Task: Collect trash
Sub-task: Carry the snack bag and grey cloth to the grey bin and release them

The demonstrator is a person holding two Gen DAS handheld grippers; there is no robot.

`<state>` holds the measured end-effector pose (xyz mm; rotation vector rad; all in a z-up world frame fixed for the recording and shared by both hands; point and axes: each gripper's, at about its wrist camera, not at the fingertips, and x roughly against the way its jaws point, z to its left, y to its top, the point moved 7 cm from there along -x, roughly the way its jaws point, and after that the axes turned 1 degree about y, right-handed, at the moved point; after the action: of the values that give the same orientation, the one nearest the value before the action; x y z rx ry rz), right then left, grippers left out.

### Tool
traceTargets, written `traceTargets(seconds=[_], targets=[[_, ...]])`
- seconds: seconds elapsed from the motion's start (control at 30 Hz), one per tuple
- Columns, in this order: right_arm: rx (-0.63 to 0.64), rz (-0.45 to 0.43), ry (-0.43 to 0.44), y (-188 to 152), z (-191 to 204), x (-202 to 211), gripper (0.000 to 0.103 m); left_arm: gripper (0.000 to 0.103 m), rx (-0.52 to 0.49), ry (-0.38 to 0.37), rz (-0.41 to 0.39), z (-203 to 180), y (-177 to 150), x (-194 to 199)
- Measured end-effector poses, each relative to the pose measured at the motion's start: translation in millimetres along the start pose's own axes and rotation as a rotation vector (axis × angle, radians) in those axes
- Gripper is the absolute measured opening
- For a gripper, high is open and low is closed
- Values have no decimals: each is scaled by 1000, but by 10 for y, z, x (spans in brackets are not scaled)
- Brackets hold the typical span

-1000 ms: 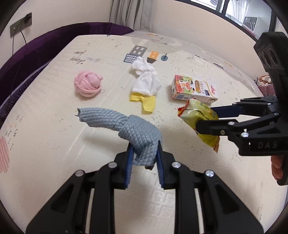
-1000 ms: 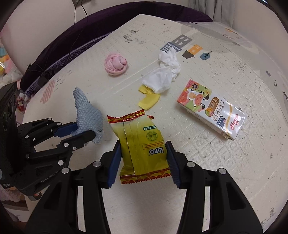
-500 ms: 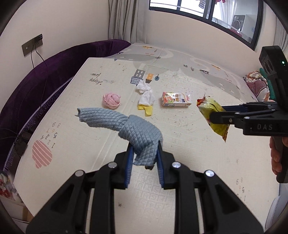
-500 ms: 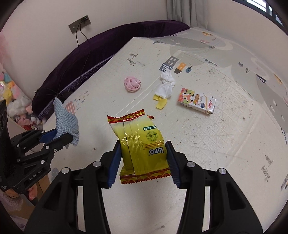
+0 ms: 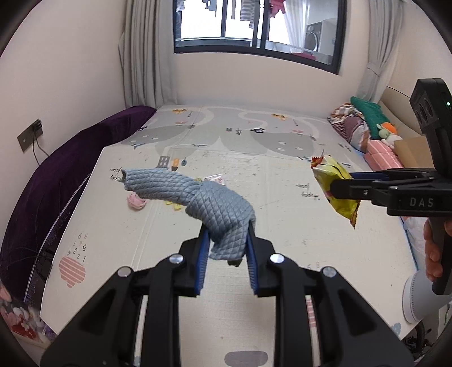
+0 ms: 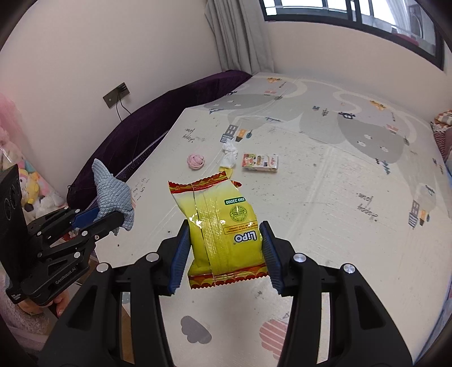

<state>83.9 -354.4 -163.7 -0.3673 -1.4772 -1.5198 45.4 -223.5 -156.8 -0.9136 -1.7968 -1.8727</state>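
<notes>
My left gripper [image 5: 227,240] is shut on a grey quilted sock [image 5: 197,194] and holds it high above the play mat; it also shows in the right wrist view [image 6: 111,194]. My right gripper [image 6: 223,245] is shut on a yellow snack wrapper [image 6: 223,225], also seen in the left wrist view [image 5: 336,186]. Far below on the mat [image 6: 325,211] lie a pink sock ball [image 6: 196,161], crumpled white tissue [image 6: 230,155] with a yellow scrap [image 6: 226,170], and a small drink carton [image 6: 260,162].
A purple cushion [image 6: 169,113] runs along the mat's left edge by the wall. Folded blankets and soft toys [image 5: 364,127] are piled at the right. A white object [image 5: 415,299] sits at the lower right. A window [image 5: 254,25] is in the far wall.
Both grippers have risen well away from the mat with the sock and the wrapper still held; the trash on the mat now looks much smaller and farther.
</notes>
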Motion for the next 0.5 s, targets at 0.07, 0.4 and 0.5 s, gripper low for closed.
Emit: traceTargets(seconds=[0.07, 0.4, 0.5], targets=[[-11, -36, -31, -158, -185, 401, 47, 24, -33, -24, -18, -344, 38, 146], [-197, -166, -285, -1465, -1510, 2592, 47, 25, -163, -254, -61, -2492, -50, 774], [-294, -189, -373, -1966, -1928, 3176, 47, 25, -220, -364, -60, -3164, -127, 903]])
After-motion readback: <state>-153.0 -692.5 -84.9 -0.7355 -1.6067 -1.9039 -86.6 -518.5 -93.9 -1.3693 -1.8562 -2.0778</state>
